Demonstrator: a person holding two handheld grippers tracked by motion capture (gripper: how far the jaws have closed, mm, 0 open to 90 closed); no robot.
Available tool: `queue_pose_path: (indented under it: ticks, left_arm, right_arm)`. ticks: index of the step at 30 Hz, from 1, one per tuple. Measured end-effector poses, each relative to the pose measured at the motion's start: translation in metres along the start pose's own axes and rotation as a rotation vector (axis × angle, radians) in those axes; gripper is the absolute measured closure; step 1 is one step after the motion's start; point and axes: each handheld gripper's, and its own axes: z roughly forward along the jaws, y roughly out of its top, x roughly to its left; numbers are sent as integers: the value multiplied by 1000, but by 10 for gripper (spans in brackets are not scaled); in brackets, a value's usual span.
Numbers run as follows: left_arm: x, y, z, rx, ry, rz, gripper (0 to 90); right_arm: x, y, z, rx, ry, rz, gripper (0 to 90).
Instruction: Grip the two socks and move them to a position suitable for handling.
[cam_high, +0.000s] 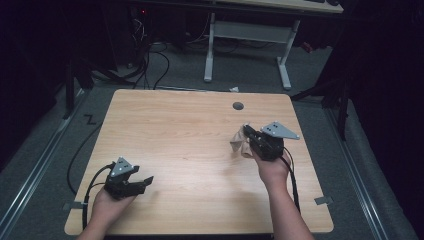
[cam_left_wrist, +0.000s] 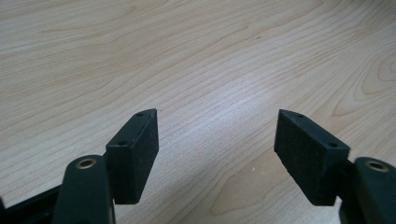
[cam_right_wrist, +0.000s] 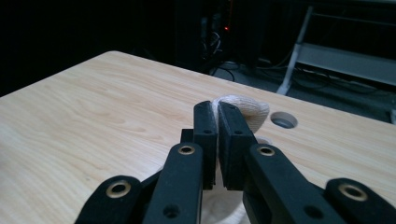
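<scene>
A light wooden table (cam_high: 190, 150) seen from above, with a person's forearms coming in from the bottom edge. At the left, near the table's front corner, the left gripper (cam_high: 142, 181) rests in the person's hand low over the wood, pointing toward the middle of the table; its two black jaws stand wide apart with nothing between them, and the left gripper view shows bare wood grain in the gap. At the right side of the table, the right gripper (cam_high: 246, 136) is held above the surface, its jaws pressed nearly together on a small beige cloth (cam_high: 240, 142). The cloth hangs bunched from the jaws, off the tabletop. Beyond it, near the far edge, is a round cable hole (cam_high: 238, 106).
</scene>
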Motion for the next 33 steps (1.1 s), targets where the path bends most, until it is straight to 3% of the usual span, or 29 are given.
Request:
queue_pose_path:
  ticks: [8,9,12,18,21,23,25,27,33]
  left_arm:
    - [1,0,0,-2,-6,-6,311]
    - [1,0,0,-2,-7,-5,311]
    - [1,0,1,-4,-6,-5,311]
    - [1,0,0,-6,-5,-6,311]
    - [1,0,0,-5,-5,-5,311]
    - [2,0,0,-7,-5,-7,311]
    - [1,0,-1,-8,-4,-7,311]
    - [1,0,-1,-9,-2,-7,311]
    - [2,0,-1,-10,0,-5,311]
  right_arm:
    - [24,-5,0,8,60,-35,868]
    - [33,-7,1,7,91,-41,868]
    - [42,-9,2,7,115,-52,868]
    - [82,-10,1,-8,227,-90,868]
    - [94,-10,2,-16,266,-95,867]
    - [115,-11,3,-17,319,-120,868]
    - [120,-11,4,-19,330,-128,868]
    - [138,-12,6,-19,379,-142,867]
    - [164,-16,7,-26,465,-146,867]
